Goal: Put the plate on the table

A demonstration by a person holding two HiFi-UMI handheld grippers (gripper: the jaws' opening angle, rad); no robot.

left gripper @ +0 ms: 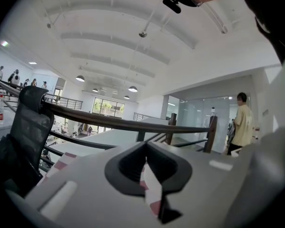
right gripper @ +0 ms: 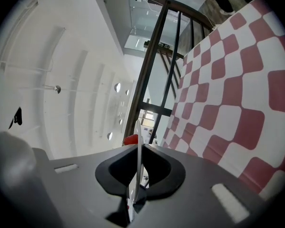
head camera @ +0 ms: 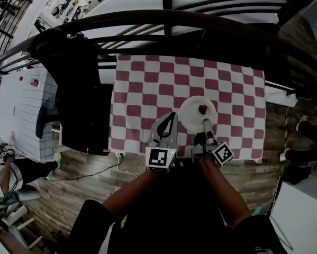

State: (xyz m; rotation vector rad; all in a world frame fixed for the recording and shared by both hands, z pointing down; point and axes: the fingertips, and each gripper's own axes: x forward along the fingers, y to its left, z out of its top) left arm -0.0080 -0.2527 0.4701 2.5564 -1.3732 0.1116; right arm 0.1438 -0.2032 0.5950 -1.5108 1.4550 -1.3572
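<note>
A white plate [head camera: 195, 115] with a small red thing [head camera: 202, 109] on it is over the near right part of the red-and-white checkered table [head camera: 147, 89]. My right gripper [head camera: 206, 124] is shut on the plate's near rim. In the right gripper view the plate [right gripper: 138, 151] shows edge-on as a thin white line between the jaws, and the red thing [right gripper: 130, 139] peeks out beside it. Whether the plate rests on the cloth I cannot tell. My left gripper [head camera: 172, 115] hovers just left of the plate, shut with nothing in it, over the checkered cloth [left gripper: 149, 184].
A black office chair [head camera: 76, 89] stands against the table's left side. A dark curved railing [head camera: 169, 19] runs along the far edge. A white table [head camera: 26, 105] is further left. A person in a yellow shirt [left gripper: 240, 122] stands far off beyond the railing.
</note>
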